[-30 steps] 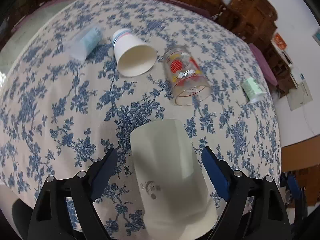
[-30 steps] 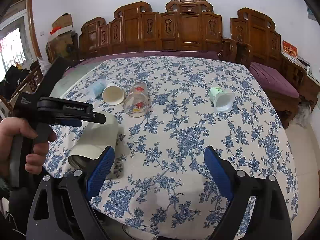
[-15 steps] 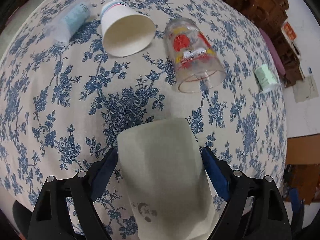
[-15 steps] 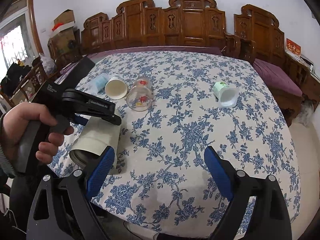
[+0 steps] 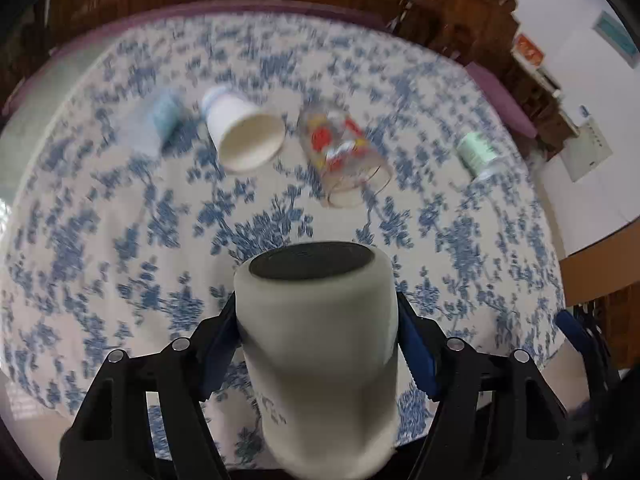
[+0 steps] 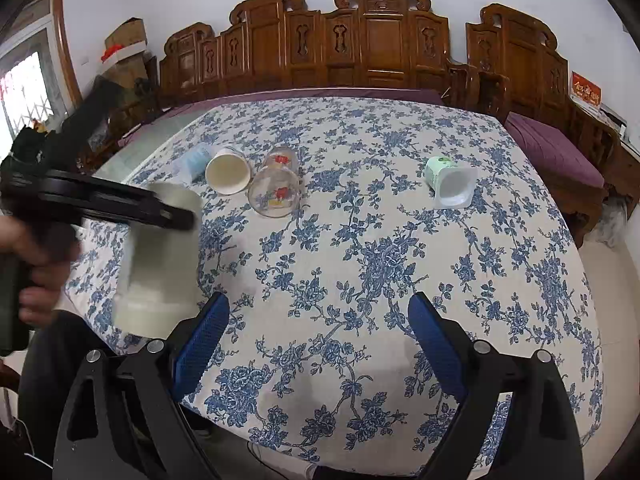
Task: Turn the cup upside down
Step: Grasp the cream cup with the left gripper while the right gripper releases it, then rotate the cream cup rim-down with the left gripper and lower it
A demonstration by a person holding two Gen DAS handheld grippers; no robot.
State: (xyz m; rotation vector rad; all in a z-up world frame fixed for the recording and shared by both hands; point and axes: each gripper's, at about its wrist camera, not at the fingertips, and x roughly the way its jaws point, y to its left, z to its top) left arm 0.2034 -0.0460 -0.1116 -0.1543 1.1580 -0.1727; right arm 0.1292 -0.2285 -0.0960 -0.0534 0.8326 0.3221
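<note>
My left gripper (image 5: 318, 344) is shut on a tall cream cup (image 5: 320, 360) with a dark base facing away from me. In the right wrist view the cup (image 6: 160, 264) hangs in the air at the table's left edge, nearly upright with its wide mouth down, held by the left gripper (image 6: 176, 216). My right gripper (image 6: 316, 340) is open and empty above the table's front part.
On the blue-flowered tablecloth (image 6: 360, 240) lie a white paper cup (image 6: 227, 176), a clear printed glass (image 6: 276, 190), a pale blue cup (image 6: 196, 160) and a green-and-white cup (image 6: 452, 182), all on their sides. Carved wooden chairs (image 6: 380, 40) stand behind the table.
The left gripper closed on the cream cup, lifted it off the table and turned it from lying on its side to nearly upright, mouth down. The right gripper barely moved.
</note>
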